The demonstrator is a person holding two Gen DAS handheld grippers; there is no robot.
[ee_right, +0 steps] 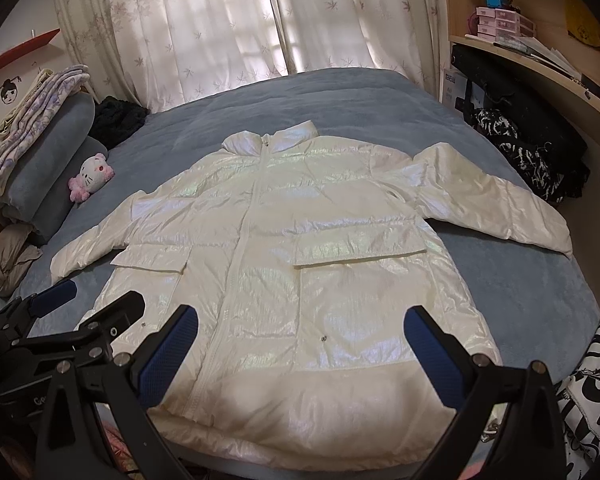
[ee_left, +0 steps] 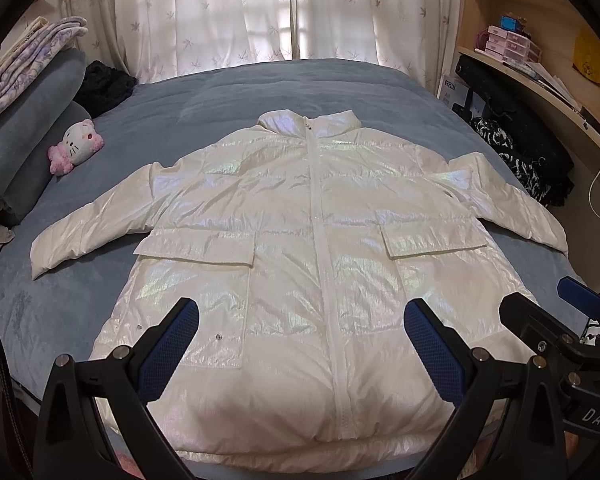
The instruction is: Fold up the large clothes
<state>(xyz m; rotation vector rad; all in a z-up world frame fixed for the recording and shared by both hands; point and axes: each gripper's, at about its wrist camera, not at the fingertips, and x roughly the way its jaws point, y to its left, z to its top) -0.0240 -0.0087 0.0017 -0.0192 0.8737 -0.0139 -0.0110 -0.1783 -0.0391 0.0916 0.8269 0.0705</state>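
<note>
So, running near to far:

Left gripper (ee_left: 300, 344): black frame, blue ribbed pads (ee_left: 168, 354) spread wide apart, nothing between them, hovering over the jacket's bottom hem.

Right gripper (ee_right: 300, 346): same deal, jaws wide apart and empty, hanging over the hem just beside the left one.

Jacket (ee_left: 300, 240): big white puffy zip-up coat in shiny pearly fabric, lying flat and face up on the bed, hem nearest the cameras, collar farthest, zipped shut.

Handling guess: looks light and padded, soft but springy, so folds will probably puff back open. That slick shell looks slippery, so a shallow pinch could slide off.

Where to grab: thick seamed spots seem safest, like the hem corners or a cuff, rather than smooth panel.

Pocket flaps (ee_left: 196, 246): two big ones at waist level, loose edges that could flip around.

Sleeves (ee_left: 96, 224): both spread out sideways, probably the first thing to fold in.

Bed (ee_left: 300, 88): grey-blue fuzzy cover, soft under the coat.

Plush toy (ee_left: 76, 150): pink and white cat, well apart from the left sleeve, near the pillows.
</note>
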